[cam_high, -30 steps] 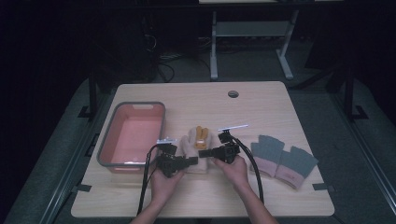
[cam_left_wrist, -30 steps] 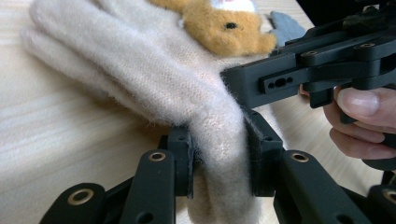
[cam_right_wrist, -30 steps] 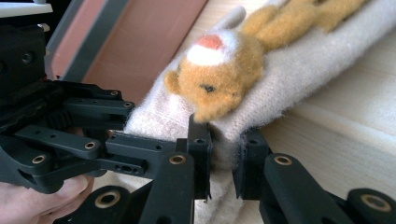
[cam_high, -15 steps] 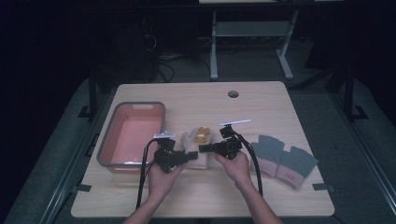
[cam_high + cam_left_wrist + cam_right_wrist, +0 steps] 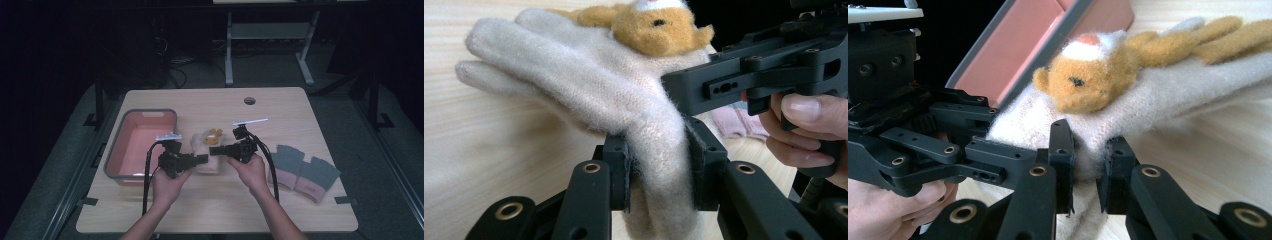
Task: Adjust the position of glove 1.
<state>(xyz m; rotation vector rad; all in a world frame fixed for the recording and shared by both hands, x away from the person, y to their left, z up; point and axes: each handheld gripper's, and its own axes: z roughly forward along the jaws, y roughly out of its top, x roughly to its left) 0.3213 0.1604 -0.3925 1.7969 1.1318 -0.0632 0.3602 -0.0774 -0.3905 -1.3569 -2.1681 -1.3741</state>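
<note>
A cream woolly glove (image 5: 206, 150) with a small orange plush bear (image 5: 216, 133) on its back hangs between my two grippers, just above the table's middle. My left gripper (image 5: 202, 160) is shut on one side of the glove's cuff; in the left gripper view its pads pinch the cream knit (image 5: 589, 85) of the glove under the bear (image 5: 659, 25). My right gripper (image 5: 214, 150) is shut on the opposite side; in the right gripper view its jaws squeeze a fold of the glove (image 5: 1198, 75) below the bear (image 5: 1088, 75). The two grippers face each other, tips almost touching.
A pink tub with a grey rim (image 5: 120, 150) stands left of the glove, seen also as the pink tub (image 5: 1038, 45) behind the left gripper (image 5: 923, 140). Two grey gloves with pink cuffs (image 5: 302, 172) lie on the right. A cable hole (image 5: 249, 100) is at the back.
Both hands have risen together, and the glove's cuff end has come up off the table between the grippers. The grips have not changed.
</note>
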